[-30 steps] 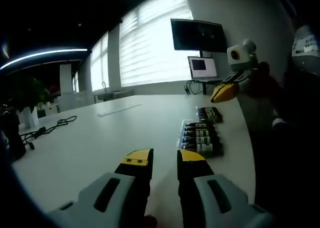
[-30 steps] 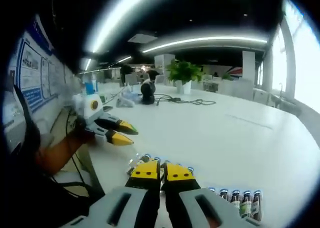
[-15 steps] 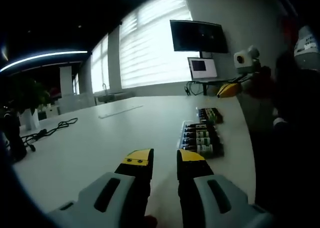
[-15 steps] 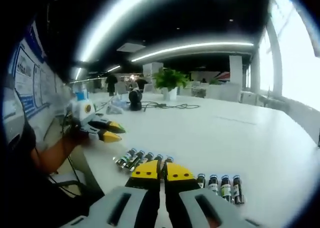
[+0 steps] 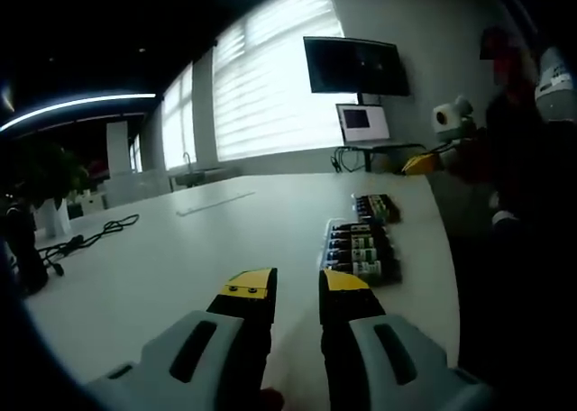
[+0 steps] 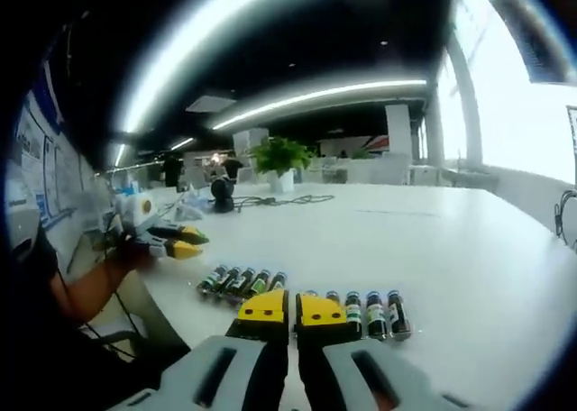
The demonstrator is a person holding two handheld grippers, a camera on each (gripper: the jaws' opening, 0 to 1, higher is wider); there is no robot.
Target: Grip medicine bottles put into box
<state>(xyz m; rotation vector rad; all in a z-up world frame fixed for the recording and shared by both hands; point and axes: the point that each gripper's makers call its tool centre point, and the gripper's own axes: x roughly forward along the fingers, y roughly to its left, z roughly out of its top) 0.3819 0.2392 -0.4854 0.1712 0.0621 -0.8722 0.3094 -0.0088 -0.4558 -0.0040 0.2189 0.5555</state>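
Note:
Several small dark medicine bottles (image 5: 361,249) lie side by side in a row on the white table (image 5: 180,258), with a second short row (image 5: 377,205) behind them. My left gripper (image 5: 296,285) hovers low over the table just left of the near row, open with nothing between its yellow-tipped jaws. From the right gripper view the two rows (image 6: 239,282) (image 6: 370,312) lie just past my right gripper (image 6: 290,310), whose jaws are shut and hold nothing. The right gripper (image 5: 431,159) is held up past the table's edge; the left gripper (image 6: 169,242) sits in a hand at the left.
A black cable (image 5: 90,231) and a dark object lie at the table's far left. A monitor (image 5: 356,66) and a laptop (image 5: 363,123) stand at the back. A potted plant (image 6: 275,154) and a dark device (image 6: 221,193) stand on the far side.
The right gripper has drawn back to the right, away from the bottles, and its view now takes in both rows. The left gripper has stayed put.

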